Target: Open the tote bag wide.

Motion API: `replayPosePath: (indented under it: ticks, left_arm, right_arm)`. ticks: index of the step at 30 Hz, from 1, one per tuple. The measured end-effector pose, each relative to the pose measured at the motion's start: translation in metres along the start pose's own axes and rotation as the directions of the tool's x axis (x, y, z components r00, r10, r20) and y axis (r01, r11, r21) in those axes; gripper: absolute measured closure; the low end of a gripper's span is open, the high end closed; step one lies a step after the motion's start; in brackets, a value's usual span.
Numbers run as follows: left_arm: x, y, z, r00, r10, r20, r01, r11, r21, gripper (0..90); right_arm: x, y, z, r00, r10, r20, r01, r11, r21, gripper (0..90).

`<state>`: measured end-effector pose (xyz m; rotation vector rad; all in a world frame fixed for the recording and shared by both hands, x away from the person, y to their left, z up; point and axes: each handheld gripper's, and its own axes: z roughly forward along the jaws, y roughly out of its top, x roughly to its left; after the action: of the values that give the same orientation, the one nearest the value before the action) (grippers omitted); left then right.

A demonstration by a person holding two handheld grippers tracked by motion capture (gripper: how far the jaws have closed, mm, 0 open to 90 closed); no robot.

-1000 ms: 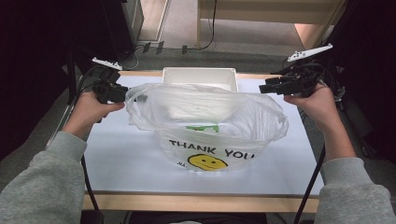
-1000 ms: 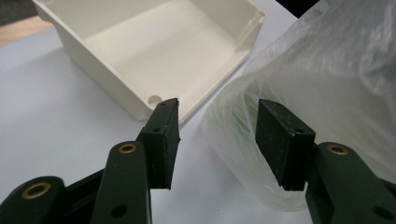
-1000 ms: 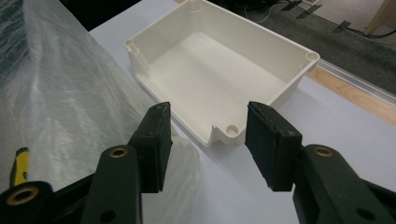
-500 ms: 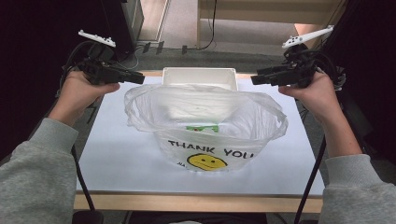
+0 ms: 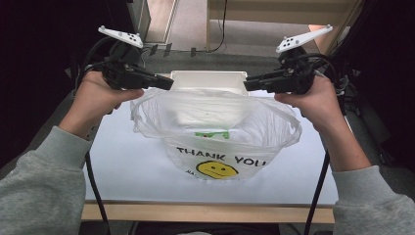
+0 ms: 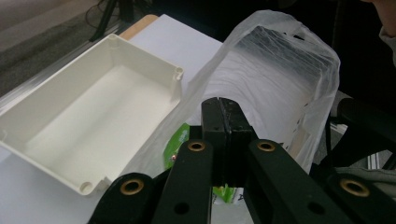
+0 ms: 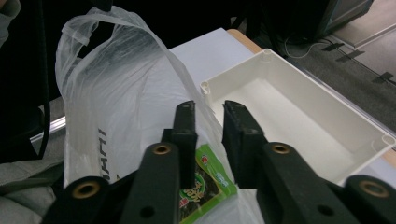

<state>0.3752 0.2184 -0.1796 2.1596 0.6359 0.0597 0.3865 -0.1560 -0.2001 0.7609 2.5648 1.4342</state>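
White table [image 5: 132, 166], dark room around

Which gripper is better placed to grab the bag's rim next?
Right, probably. The right gripper hangs by the plastic bag's far rim; its jaws have just been closing, but a gap remains with nothing between them. The left gripper sits just as near, yet is shut empty and must reopen first.

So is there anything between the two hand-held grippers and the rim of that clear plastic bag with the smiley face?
Nothing visible stands between them. The left hand-held gripper and right hand-held gripper hover just above the back rim of the clear plastic smiley-face bag, with open air below. The white rectangular plastic tray sits behind the bag, off that path.
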Motion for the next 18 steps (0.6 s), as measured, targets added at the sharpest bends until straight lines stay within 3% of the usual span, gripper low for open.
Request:
replayPosePath:
  ticks: [3, 7, 10, 18]
  left_arm:
    - [-0.008, 0.006, 0.009, 0.9998, 0.018, 0.003, -0.018, 0.9998, 0.002, 90.0]
    - [-0.015, 0.010, 0.027, 0.9997, 0.025, -0.004, -0.025, 0.9991, 0.033, 90.0]
    - [-0.016, 0.009, 0.039, 0.9998, 0.016, 0.014, -0.017, 0.9988, 0.045, 90.0]
    - [-0.006, -0.006, 0.070, 0.9998, -0.018, 0.000, 0.017, 0.9967, 0.079, 89.5]
  right_arm:
    - [0.009, 0.002, 0.007, 0.9998, -0.009, -0.019, 0.009, 1.000, 0.003, 89.2]
    - [0.019, 0.002, 0.021, 0.9994, -0.002, -0.033, 0.003, 1.000, 0.023, 90.0]
    - [0.024, -0.004, 0.036, 0.9993, 0.011, -0.037, -0.009, 0.999, 0.044, 90.0]
    - [0.016, -0.022, 0.067, 0.9996, 0.025, 0.007, -0.026, 0.994, 0.103, 90.0]
